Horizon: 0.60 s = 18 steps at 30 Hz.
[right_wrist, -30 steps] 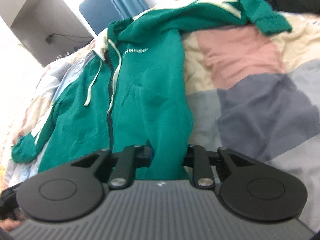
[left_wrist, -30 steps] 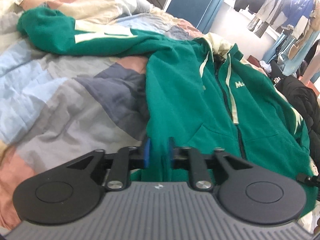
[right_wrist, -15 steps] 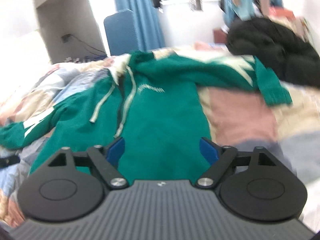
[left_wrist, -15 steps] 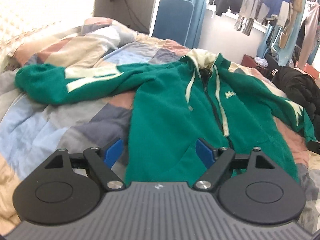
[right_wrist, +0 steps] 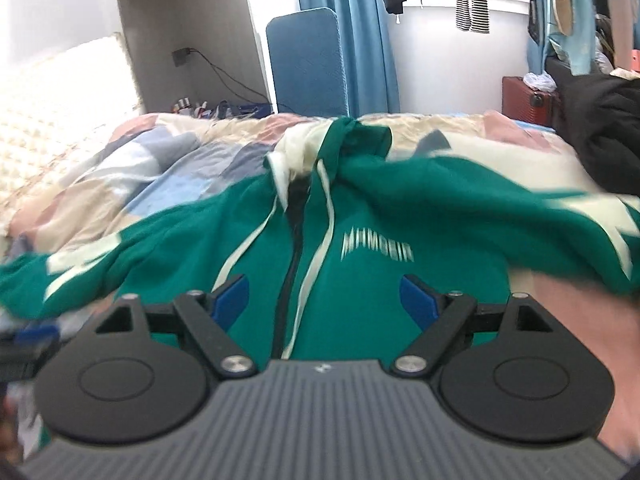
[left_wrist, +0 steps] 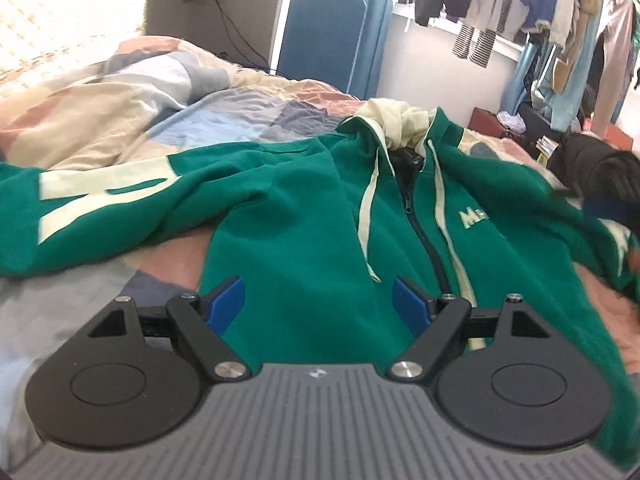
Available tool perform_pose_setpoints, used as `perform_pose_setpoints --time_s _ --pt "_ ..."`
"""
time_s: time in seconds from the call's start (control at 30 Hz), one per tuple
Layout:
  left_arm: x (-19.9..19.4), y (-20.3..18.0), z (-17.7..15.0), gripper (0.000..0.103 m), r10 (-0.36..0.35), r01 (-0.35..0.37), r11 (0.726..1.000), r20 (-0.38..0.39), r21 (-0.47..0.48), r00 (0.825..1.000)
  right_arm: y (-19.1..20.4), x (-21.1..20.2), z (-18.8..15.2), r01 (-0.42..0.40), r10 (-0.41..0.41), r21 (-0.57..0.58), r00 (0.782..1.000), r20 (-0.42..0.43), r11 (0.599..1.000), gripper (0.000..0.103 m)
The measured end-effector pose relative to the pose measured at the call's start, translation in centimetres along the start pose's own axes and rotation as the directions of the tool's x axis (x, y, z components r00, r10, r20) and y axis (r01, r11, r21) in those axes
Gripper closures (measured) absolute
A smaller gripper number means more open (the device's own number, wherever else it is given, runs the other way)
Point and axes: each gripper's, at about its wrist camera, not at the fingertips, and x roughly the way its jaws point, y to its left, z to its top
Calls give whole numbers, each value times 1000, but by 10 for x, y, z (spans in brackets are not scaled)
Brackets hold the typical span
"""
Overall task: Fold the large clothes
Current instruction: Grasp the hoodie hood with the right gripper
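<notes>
A green zip hoodie (left_wrist: 304, 216) with cream hood, drawstrings and cream sleeve marks lies face up and spread out on the patchwork bed. It also shows in the right wrist view (right_wrist: 360, 248), a little blurred. Its left sleeve (left_wrist: 100, 200) stretches to the left and its right sleeve (right_wrist: 520, 220) stretches to the right. My left gripper (left_wrist: 318, 300) is open and empty above the hoodie's lower front. My right gripper (right_wrist: 326, 300) is open and empty above the zip near the hem.
The patchwork quilt (left_wrist: 120, 92) covers the bed. A black jacket (right_wrist: 604, 136) lies at the bed's right side. A blue chair (left_wrist: 320, 36) and blue curtains stand behind the bed. Clothes hang on a rail (left_wrist: 520, 4) at the back right.
Both grippers were shut on the hoodie's hem one second ago. They have let go, opened wide and lifted back, so the whole hoodie lies flat in view.
</notes>
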Motion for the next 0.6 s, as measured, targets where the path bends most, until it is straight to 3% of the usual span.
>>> perform_pose_setpoints --time_s 0.17,0.27,0.37,0.6 --pt "50 3 -3 19 10 -11 999 31 50 999 -19 103 68 5 -9 96 999 42 995 19" --pt "73 6 -2 19 -17 16 999 22 47 1000 -29 163 104 -16 4 199 998 63 980 19" --pt "90 11 1 19 -28 27 999 31 20 999 -26 222 133 -7 -7 232 998 60 973 19" --pt "135 37 -1 19 -56 53 991 -17 -124 998 -14 337 170 197 -195 146 980 -28 969 19"
